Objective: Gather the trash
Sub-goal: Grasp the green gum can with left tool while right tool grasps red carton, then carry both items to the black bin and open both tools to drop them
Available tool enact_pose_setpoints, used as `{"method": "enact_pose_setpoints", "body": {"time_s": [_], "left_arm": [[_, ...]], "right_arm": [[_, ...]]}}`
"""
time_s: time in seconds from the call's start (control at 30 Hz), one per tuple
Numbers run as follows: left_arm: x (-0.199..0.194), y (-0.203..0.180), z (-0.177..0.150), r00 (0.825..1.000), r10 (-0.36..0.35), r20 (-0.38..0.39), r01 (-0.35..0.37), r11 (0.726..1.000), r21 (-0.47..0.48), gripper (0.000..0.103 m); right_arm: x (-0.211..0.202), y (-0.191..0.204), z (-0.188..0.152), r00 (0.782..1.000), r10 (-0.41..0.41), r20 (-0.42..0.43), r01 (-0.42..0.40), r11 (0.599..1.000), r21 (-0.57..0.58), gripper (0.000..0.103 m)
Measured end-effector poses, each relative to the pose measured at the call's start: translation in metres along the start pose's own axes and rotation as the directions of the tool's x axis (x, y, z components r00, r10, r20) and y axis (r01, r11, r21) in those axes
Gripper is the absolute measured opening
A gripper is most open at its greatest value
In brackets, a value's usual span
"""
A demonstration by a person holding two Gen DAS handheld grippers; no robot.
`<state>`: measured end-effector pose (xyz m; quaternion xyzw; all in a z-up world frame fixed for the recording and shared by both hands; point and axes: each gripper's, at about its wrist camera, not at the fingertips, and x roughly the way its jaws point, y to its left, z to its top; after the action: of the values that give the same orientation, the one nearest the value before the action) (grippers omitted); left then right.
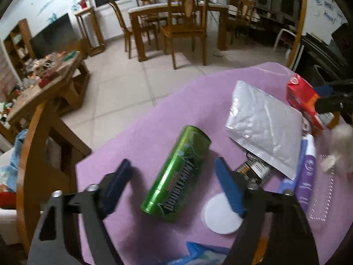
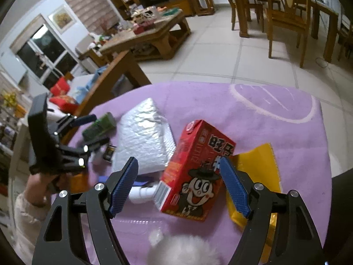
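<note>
A green can (image 1: 176,174) lies on its side on the purple-covered table (image 1: 136,145). My left gripper (image 1: 173,172) is open, its blue fingers on either side of the can. A red drink carton (image 2: 194,170) lies on the table in the right wrist view. My right gripper (image 2: 178,165) is open, its fingers straddling the carton. A silver bubble mailer (image 1: 264,125) lies between the can and the carton (image 1: 306,101). The mailer (image 2: 143,141) and the green can (image 2: 99,125) also show in the right wrist view, with the left gripper (image 2: 88,130) beside the can.
A white disc (image 1: 220,216), a purple bottle (image 1: 306,176), a clear plastic tray (image 1: 322,192) and a small dark pack (image 1: 256,170) lie near the can. A yellow pouch (image 2: 258,176) lies under the carton. A white fluffy thing (image 2: 185,251) is at the front. Wooden chairs and tables stand beyond.
</note>
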<state>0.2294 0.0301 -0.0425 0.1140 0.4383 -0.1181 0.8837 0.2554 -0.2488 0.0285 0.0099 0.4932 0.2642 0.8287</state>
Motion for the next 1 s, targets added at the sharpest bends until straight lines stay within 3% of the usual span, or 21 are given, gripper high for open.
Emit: {"method": "enact_pose_setpoints", "body": {"time_s": [0.1,0.17,0.27,0.3,0.33,0.5,0.63,0.77,0.9,1.0], "left_arm": [[0.0,-0.003,0.0,0.999,0.032,0.001,-0.032,0.999,-0.011,0.067],[-0.002,-0.005,0.0,0.999,0.043,0.003,-0.043,0.999,-0.022,0.059],[-0.007,-0.005,-0.002,0.998,0.054,0.021,-0.053,0.998,-0.046,0.037],[-0.011,-0.001,-0.005,0.999,0.048,0.024,-0.046,0.996,-0.07,0.034],[-0.011,0.003,-0.003,0.999,0.037,0.028,-0.035,0.996,-0.085,0.031],[-0.031,0.019,-0.011,0.996,-0.011,0.09,0.027,0.983,-0.179,0.031],[-0.066,0.017,-0.015,0.982,-0.025,0.188,0.066,0.975,-0.213,0.023],[-0.102,0.001,-0.006,0.962,-0.038,0.272,0.093,0.977,-0.192,0.023],[-0.104,-0.016,0.006,0.971,0.009,0.241,0.029,0.988,-0.151,0.023],[-0.076,-0.013,0.01,0.988,0.016,0.156,0.009,0.987,-0.158,0.025]], "right_arm": [[0.013,-0.001,-0.003,0.999,-0.019,-0.048,0.018,1.0,-0.013,0.075],[0.024,0.002,-0.005,0.997,-0.04,-0.064,0.038,0.999,-0.029,0.067],[0.024,0.002,-0.009,0.998,-0.052,-0.034,0.051,0.998,-0.044,0.049],[0.019,0.001,-0.01,0.998,-0.052,-0.02,0.051,0.998,-0.043,0.037],[0.015,-0.001,-0.01,0.999,-0.042,-0.006,0.041,0.998,-0.044,0.034],[-0.03,0.001,-0.018,0.989,0.034,0.143,-0.025,0.998,-0.063,0.033],[-0.072,0.002,-0.031,0.958,0.122,0.26,-0.103,0.991,-0.086,0.033],[-0.11,-0.004,-0.05,0.924,0.155,0.349,-0.127,0.987,-0.102,0.033],[-0.135,-0.018,-0.064,0.911,0.166,0.376,-0.14,0.985,-0.098,0.033],[-0.147,-0.036,-0.075,0.909,0.185,0.373,-0.169,0.983,-0.076,0.033]]}}
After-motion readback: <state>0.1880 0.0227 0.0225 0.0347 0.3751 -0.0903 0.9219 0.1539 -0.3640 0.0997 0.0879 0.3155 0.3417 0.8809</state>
